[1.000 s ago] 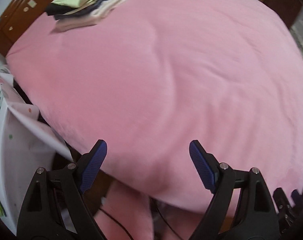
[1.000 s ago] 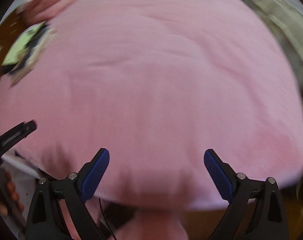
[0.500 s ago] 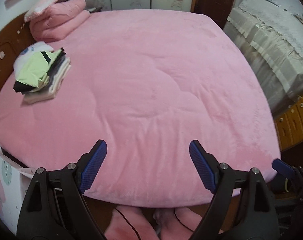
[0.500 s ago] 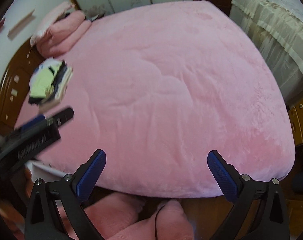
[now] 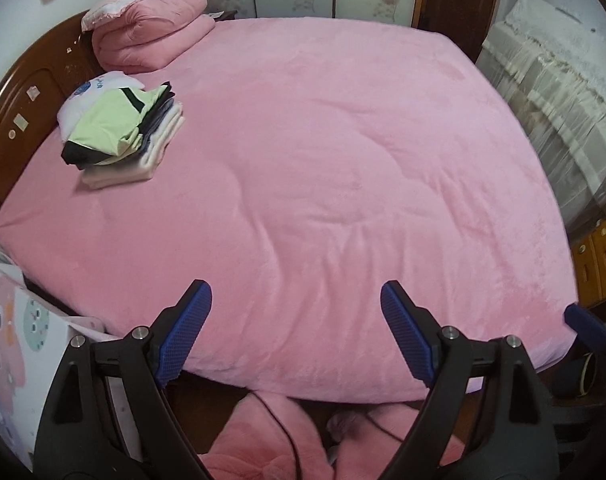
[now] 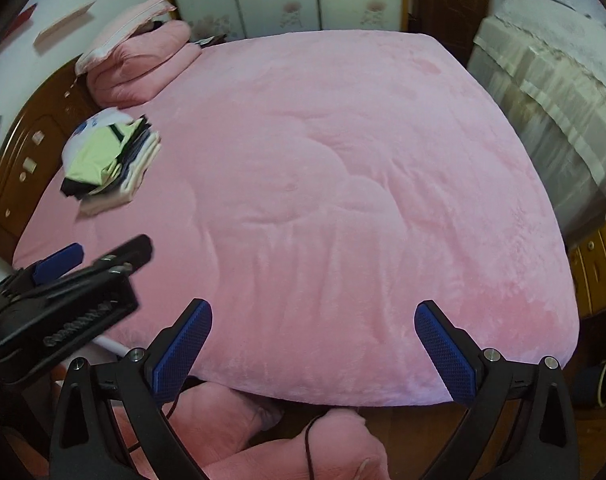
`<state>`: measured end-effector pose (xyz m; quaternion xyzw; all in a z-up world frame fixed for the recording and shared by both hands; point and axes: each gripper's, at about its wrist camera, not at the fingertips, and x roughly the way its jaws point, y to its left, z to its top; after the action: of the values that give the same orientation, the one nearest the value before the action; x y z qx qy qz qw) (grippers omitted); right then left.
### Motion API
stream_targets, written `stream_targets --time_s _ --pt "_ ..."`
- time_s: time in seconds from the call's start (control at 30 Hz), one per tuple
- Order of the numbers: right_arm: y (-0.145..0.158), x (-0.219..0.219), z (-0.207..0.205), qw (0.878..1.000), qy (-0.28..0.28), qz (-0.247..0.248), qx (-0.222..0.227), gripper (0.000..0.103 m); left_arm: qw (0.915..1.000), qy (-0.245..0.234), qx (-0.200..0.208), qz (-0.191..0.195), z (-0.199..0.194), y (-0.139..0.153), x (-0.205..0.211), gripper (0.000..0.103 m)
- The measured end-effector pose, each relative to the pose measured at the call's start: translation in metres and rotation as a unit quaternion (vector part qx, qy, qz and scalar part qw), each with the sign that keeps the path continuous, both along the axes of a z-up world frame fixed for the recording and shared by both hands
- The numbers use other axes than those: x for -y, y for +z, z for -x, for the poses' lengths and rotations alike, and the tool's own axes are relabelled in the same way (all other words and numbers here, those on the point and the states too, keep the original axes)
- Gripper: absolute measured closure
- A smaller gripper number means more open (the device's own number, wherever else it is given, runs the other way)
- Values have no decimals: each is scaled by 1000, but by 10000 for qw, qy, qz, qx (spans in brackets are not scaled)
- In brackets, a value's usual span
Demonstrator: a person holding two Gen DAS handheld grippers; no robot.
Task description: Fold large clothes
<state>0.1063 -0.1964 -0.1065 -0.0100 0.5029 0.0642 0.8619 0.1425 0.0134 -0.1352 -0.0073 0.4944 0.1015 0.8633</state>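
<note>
A stack of folded clothes [image 5: 121, 136], pale green on top over dark and cream layers, lies at the left of a pink bed [image 5: 343, 168] near the wooden headboard; the right wrist view shows the stack [image 6: 111, 160] too. My left gripper [image 5: 295, 300] hangs open above the bed's near edge with nothing between its blue pads. My right gripper [image 6: 313, 320] is open too, just as bare, over the same edge. The left gripper [image 6: 63, 272] also appears at the left of the right wrist view. No unfolded garment is in sight.
A folded pink quilt with a pillow [image 5: 151, 36] sits at the bed's far left corner. A covered piece of furniture [image 5: 551, 92] stands to the right, a wooden drawer cabinet [image 5: 599, 256] below it. Pink slippers and a black cord [image 5: 271, 432] are on the floor at the bed's foot. A patterned white box [image 5: 15, 340] stands left.
Both grippers have risen and pulled back from the bed's near edge, so the whole bed and the room behind came into view. Both stayed open and hold nothing.
</note>
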Motion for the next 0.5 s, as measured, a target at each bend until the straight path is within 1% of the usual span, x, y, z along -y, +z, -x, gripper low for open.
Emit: stream_targets --time_s 0.1,0.23,0.33,0.5 --pt "3 -6 1 10000 -19 26 7 1 10000 17 65 35 0 -1 -8 16" --pt "5 0 -3 9998 -180 -18 15 1 10000 -4 92 14 -2 -2 -16 15" --pt "6 8 -6 9993 -379 -14 49 1 9999 -17 111 -33 -2 -1 -14 14" --pt "4 16 -5 9981 -611 8 79 1 9997 -190 79 -90 -3 -2 -5 12"
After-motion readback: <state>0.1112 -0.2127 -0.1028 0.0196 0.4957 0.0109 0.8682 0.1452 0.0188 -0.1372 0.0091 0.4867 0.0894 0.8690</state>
